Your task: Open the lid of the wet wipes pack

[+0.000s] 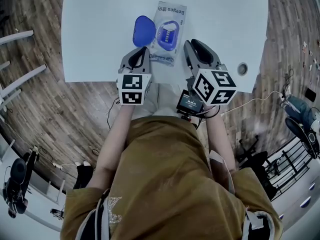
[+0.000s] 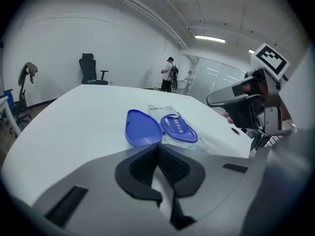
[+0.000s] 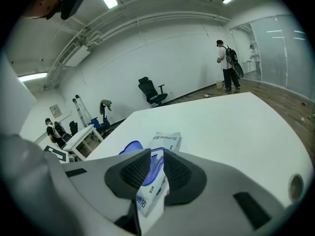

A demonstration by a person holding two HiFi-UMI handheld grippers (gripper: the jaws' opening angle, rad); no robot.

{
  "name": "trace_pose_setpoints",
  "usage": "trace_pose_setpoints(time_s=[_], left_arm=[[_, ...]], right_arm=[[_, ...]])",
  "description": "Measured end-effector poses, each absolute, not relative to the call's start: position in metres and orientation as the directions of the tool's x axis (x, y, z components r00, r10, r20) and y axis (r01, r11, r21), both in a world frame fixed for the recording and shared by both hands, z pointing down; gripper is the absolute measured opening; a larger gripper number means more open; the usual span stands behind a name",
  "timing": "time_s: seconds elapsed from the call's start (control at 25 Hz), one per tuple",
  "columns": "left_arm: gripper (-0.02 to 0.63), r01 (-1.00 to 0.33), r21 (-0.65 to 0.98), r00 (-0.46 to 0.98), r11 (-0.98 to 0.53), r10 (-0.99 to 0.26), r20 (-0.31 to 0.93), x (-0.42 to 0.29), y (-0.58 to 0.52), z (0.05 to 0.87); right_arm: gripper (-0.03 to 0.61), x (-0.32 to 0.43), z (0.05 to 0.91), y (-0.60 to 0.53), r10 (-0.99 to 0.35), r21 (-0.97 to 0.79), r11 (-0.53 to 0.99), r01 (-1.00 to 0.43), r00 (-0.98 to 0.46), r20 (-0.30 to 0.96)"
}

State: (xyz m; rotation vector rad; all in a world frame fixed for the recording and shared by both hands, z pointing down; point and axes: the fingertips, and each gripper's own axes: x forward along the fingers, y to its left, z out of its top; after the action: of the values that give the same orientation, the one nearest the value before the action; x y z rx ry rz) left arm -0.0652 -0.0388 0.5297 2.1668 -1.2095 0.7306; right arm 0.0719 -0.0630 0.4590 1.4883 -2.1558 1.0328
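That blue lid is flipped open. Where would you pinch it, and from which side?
Pinch the lid at its rounded free rim, the side farthest from the wet wipes pack, coming in from the left. It lies flipped open beside the pack and seems joined to it on its right, so that outer rim probably stands clearest.

Blue lid (image 1: 144,30); pale wipes pack (image 1: 173,10) printed blue; white table (image 1: 100,34); brown wood-grain floor (image 1: 75,114).

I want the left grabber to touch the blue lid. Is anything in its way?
Nothing visible is. The open blue lid lies right ahead of the left gripper, with only bare white table between. The right gripper grips the wet wipes pack off to the side.
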Motion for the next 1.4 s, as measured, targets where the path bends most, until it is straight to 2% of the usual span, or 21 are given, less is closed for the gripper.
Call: trace_pose_setpoints(time_s=[0.28, 0.6, 1.12, 1.4], left_arm=[[0.002, -0.864, 0.243, 0.482, -0.441, -0.586, 0.651, -0.063, -0.038, 0.519], [0.002, -0.864, 0.185, 0.48, -0.469, -0.655, 0.583, -0.057, -0.038, 0.484], [0.002, -0.883, 0.088, 0.449, -0.461, -0.776, 0.442, -0.06, -0.044, 0.412], [0.002, -0.88, 0.032, 0.454, -0.473, -0.822, 0.345, -0.054, -0.049, 0.363]], right_arm=[[0.086, 0.069, 0.456, -0.055, -0.677, -0.365, 0.239, -0.9, -0.424, 0.602], [0.086, 0.07, 0.428, -0.046, -0.734, -0.296, 0.314, -0.902, -0.429, 0.527], [0.011, 0.092, 0.372, -0.038, -0.853, -0.209, 0.283, -0.936, -0.345, 0.391], [0.011, 0.103, 0.338, -0.033, -0.903, -0.173, 0.267, -0.948, -0.309, 0.3]])
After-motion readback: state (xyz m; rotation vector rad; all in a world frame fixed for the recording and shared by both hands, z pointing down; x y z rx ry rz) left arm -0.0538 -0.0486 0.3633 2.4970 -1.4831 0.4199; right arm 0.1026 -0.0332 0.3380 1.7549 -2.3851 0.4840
